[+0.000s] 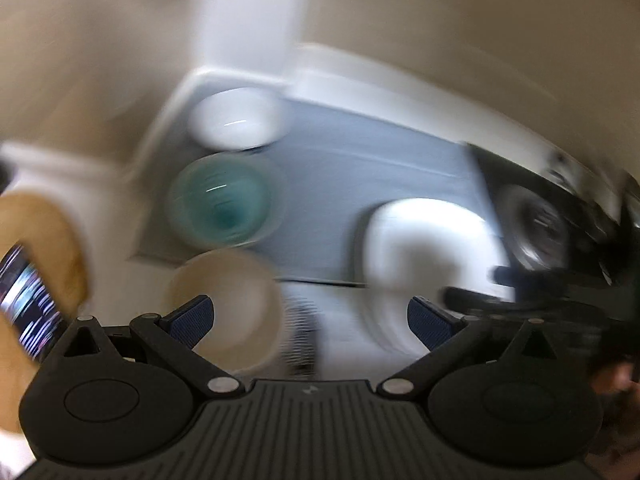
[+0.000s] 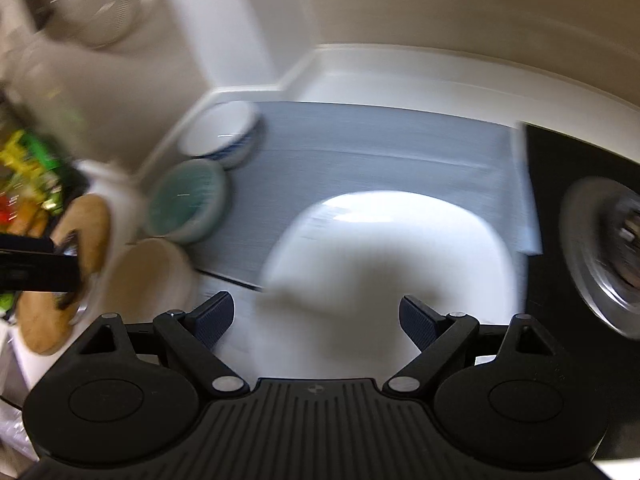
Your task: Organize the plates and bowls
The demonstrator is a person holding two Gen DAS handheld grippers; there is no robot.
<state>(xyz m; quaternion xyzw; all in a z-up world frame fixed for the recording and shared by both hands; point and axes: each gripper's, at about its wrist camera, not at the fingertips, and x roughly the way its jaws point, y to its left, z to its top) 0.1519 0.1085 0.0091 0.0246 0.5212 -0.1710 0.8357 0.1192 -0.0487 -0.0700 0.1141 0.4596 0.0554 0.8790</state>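
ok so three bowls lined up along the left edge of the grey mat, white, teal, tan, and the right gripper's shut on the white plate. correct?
Not quite. The right gripper is open, its fingers spread apart with the white plate ahead of them, ungripped, as the right wrist view shows. The rest holds: the white bowl, teal bowl and tan bowl line the left edge of the grey mat.

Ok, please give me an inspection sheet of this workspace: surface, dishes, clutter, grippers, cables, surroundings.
Surface: white counter with a grey mat; both views blurred.
Job's things: white bowl, teal bowl and beige bowl in a row along the mat's left side; white plate at the mat's near edge.
Clutter: colourful packets at far left, unclear.
Grippers: left gripper and right gripper open, holding nothing.
Cables: nothing seen.
Surroundings: dark sink with metal drain to the right; beige wall behind.
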